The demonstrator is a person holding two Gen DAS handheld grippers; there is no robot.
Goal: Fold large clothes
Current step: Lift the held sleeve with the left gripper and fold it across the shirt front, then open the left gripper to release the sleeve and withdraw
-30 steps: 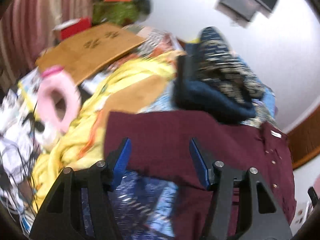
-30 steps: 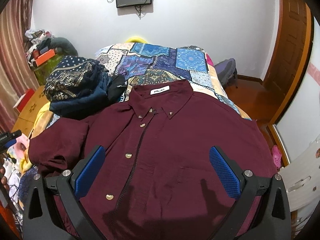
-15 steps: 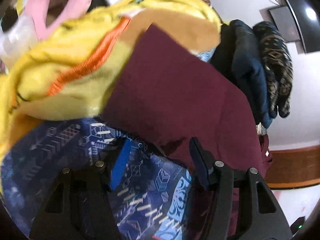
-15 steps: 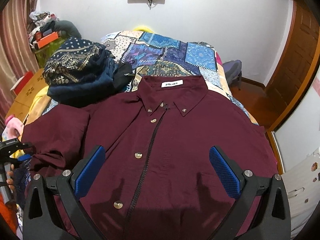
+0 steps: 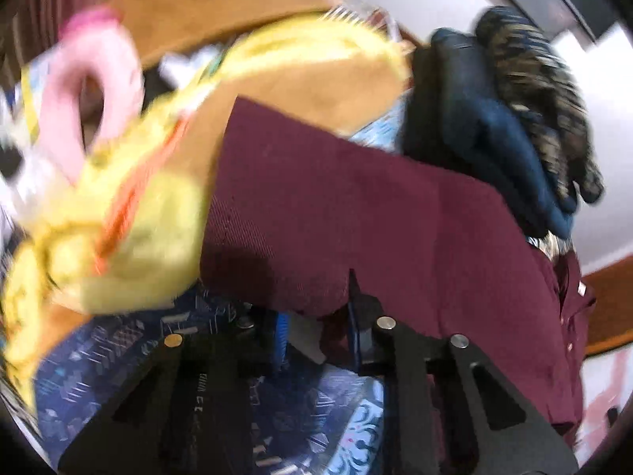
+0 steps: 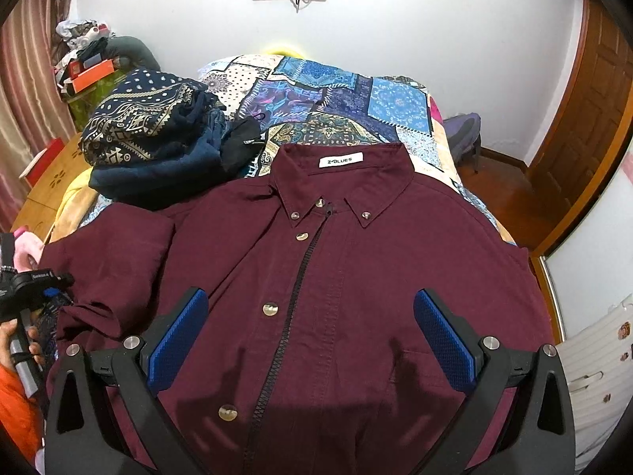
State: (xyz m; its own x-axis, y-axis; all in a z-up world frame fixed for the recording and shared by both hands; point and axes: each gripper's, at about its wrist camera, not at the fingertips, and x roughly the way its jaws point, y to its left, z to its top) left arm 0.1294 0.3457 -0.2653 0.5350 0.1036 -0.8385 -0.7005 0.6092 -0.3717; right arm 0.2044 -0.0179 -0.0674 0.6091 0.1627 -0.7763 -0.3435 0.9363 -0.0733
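Observation:
A maroon button-up shirt [image 6: 356, 257] lies face up on the bed, collar toward the far wall. My right gripper [image 6: 310, 340] hovers open above the shirt's front, nothing between its blue pads. In the left wrist view, my left gripper [image 5: 316, 328] sits at the hem of the shirt's sleeve [image 5: 356, 198]. Its jaws are closing, with the sleeve's edge hanging between them and a gap still showing beside the left pad. The right wrist view shows that left gripper [image 6: 43, 289] at the sleeve [image 6: 110, 253], held by a hand [image 6: 12, 340].
A pile of dark blue patterned clothes [image 6: 146, 146] sits just beyond the sleeve. A yellow blanket [image 5: 138, 217] and a pink ring cushion [image 5: 79, 91] lie left of it. The patchwork bedspread [image 6: 336, 103] runs to the wall; a wooden door [image 6: 585, 118] stands right.
My left gripper has dropped toward the sleeve's hem and its jaws have narrowed around the edge. The right gripper stays open and has barely shifted over the shirt front.

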